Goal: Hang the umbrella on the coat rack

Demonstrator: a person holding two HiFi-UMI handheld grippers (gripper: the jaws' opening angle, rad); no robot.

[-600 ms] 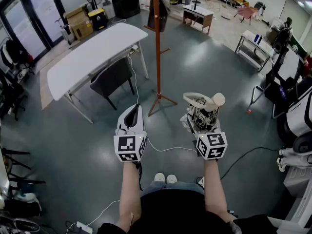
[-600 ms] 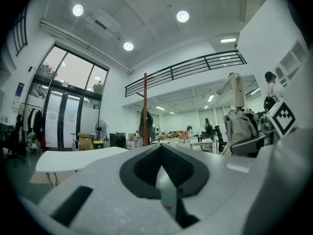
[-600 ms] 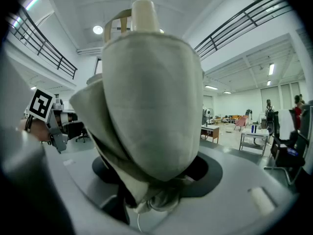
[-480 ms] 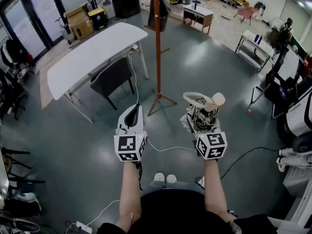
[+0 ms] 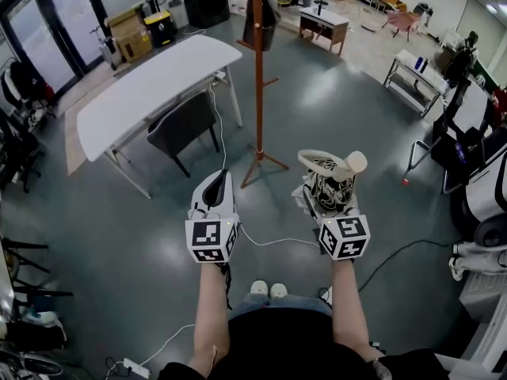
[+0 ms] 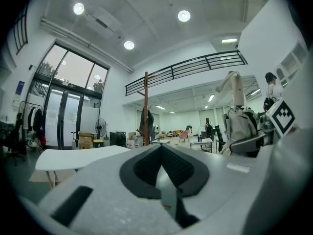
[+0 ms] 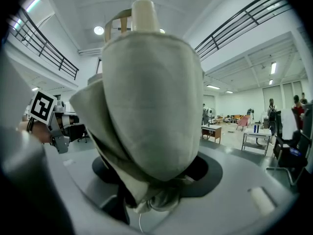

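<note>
My right gripper [image 5: 326, 203]: clenched on the folded umbrella [image 5: 333, 179], whose knob end points forward and up.
My left gripper [image 5: 215, 185]: jaws pressed together, nothing between them; level with the right one, apart from it.
Coat rack [image 5: 257, 77]: upright ahead, well apart from the umbrella, dark item [image 5: 260, 18] hanging high on it.
Open room: bare floor [image 5: 135, 236] up to the rack's feet.
Edges: table [image 5: 150, 81] and chair [image 5: 181, 125] left of the rack; cable [image 5: 273, 242] on the floor under my grippers.

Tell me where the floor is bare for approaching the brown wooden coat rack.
Bare grey floor lies right of the brown wooden coat rack, toward the white metal trolley. Left is crowded: long white table, black chair, white cable.
</note>
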